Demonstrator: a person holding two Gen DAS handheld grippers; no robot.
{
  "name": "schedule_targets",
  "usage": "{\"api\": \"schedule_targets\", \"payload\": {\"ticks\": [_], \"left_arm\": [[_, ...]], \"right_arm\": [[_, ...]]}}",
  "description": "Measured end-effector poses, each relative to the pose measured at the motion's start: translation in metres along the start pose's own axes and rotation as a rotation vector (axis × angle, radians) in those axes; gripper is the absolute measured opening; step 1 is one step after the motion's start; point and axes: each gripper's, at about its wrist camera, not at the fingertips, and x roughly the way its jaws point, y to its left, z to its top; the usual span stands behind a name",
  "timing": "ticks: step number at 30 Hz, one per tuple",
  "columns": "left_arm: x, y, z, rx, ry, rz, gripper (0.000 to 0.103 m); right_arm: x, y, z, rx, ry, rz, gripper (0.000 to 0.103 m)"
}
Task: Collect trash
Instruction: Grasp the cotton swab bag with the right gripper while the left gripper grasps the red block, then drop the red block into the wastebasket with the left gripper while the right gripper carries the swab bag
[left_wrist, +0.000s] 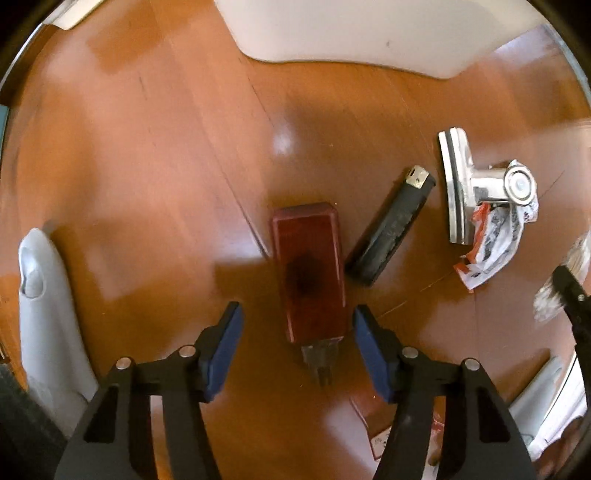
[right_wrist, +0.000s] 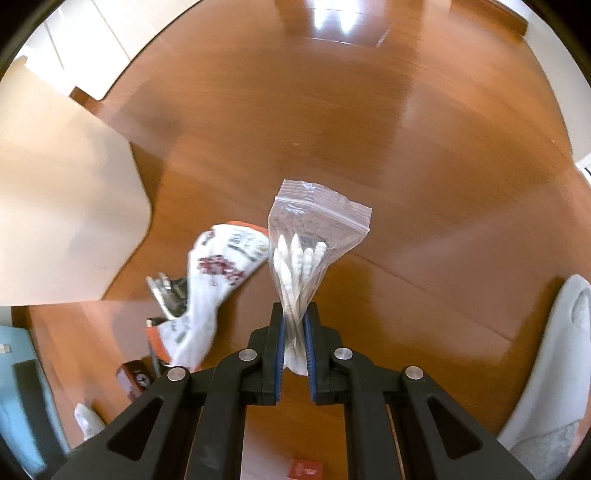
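Left hand-held gripper: jaws apart, pointing down over a red-brown block lying on the wooden floor, its near end between the blue pads, no contact visible; black lighter just beside the block; metal tool beyond, resting on a crumpled wrapper. Right hand-held gripper: clenched on a clear zip bag of white pieces, bag held above the floor; wrapper lies left of it.
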Motion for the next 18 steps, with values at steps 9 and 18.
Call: {"api": "schedule_targets", "payload": {"ticks": [9, 18], "left_arm": [[0.003, 0.016, 0.01, -0.012, 0.007, -0.126, 0.03], [-0.076, 0.012, -0.025, 0.085, -0.113, -0.134, 0.03]], "right_arm": [[-0.009, 0.012, 0.0, -0.03, -0.024, 0.003, 0.011], [-0.045, -0.004, 0.008, 0.048, -0.026, -0.017, 0.011]]}}
